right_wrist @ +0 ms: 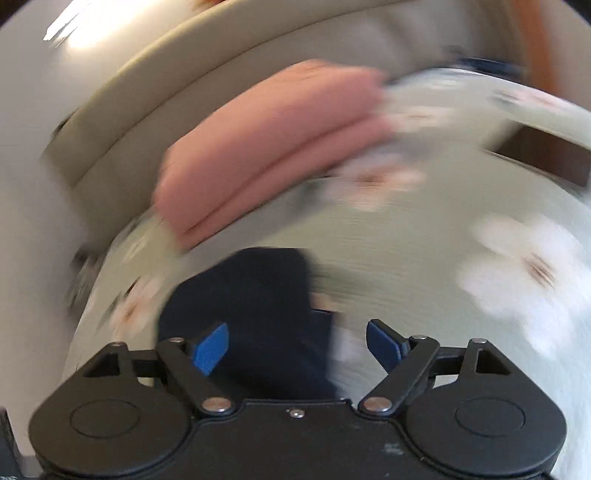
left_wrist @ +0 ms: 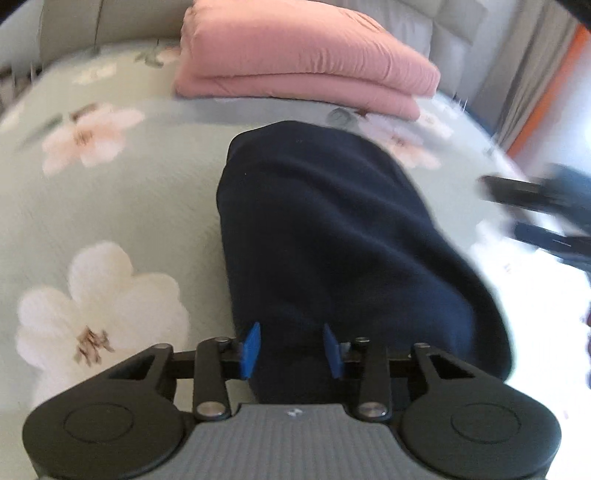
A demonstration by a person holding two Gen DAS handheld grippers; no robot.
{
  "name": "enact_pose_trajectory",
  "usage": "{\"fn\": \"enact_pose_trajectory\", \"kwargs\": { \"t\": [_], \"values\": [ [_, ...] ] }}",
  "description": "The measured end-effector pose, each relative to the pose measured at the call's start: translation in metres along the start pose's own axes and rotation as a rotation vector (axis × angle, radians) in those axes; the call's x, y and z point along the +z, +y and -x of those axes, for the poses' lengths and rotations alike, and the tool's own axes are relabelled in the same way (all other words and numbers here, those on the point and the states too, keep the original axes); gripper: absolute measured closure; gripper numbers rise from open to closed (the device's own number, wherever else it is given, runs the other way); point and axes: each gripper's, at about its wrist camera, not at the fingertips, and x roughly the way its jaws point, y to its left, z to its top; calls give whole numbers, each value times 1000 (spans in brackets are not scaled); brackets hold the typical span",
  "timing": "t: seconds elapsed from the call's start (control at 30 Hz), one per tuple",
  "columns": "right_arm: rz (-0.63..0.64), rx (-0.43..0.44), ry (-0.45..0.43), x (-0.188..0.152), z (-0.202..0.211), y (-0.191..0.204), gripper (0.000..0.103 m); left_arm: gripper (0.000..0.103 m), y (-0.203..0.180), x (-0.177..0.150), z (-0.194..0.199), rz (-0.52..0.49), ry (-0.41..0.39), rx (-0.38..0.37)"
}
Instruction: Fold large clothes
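Observation:
A dark navy garment, folded into a long narrow strip, lies on the floral bed sheet and runs away from me. My left gripper hangs over its near end. Its blue pads stand a little apart with navy fabric between them, and I see no pinch. In the left wrist view my right gripper is a blur off the strip's right side, above the sheet. Its own blurred view shows the right gripper wide open and holding nothing, with the garment below its left finger.
A folded pink quilt lies at the head of the bed against the padded beige headboard. Grey curtains hang at the far right. Floral sheet stretches to both sides of the garment.

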Motion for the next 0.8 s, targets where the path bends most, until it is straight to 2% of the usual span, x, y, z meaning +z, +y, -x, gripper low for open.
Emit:
{"fn": "enact_pose_trajectory", "kwargs": {
  "t": [0.1, 0.2, 0.27, 0.3, 0.33, 0.37, 0.43, 0.47, 0.53, 0.6, 0.67, 0.8],
  "values": [
    [117, 49, 107, 22, -54, 27, 5, 64, 17, 2, -4, 61, 32, -102],
    [176, 21, 243, 30, -119, 39, 5, 59, 26, -5, -9, 57, 36, -150],
    [155, -40, 321, 24, -152, 26, 0, 48, 23, -11, -16, 8, 61, -128],
    [135, -93, 315, 23, -164, 16, 1, 39, 20, -14, -21, -18, 82, -111],
    [123, -221, 304, 23, -175, 5, 0, 36, 18, -19, -25, -37, 99, -105],
    [116, -268, 289, 20, -180, -7, 0, 36, 18, -23, -26, -45, 105, -122],
    [-52, -158, 302, 16, -175, -38, 2, 35, 24, -23, -24, -30, 100, -133],
    [-85, -124, 303, 18, -169, -45, 3, 35, 27, -21, -24, -16, 107, -140],
    [-32, -121, 264, 22, -142, -45, 5, 43, 29, -17, -19, -12, 113, -151],
    [-1, -136, 202, 25, -107, -37, 5, 48, 29, -11, -6, -18, 84, -163],
    [-15, -58, 165, 27, -77, -37, 4, 47, 29, -4, 8, -9, 39, -165],
    [-37, 102, 155, 17, -34, -26, 2, 43, 23, 5, 23, -16, -33, -99]
  ]
}}
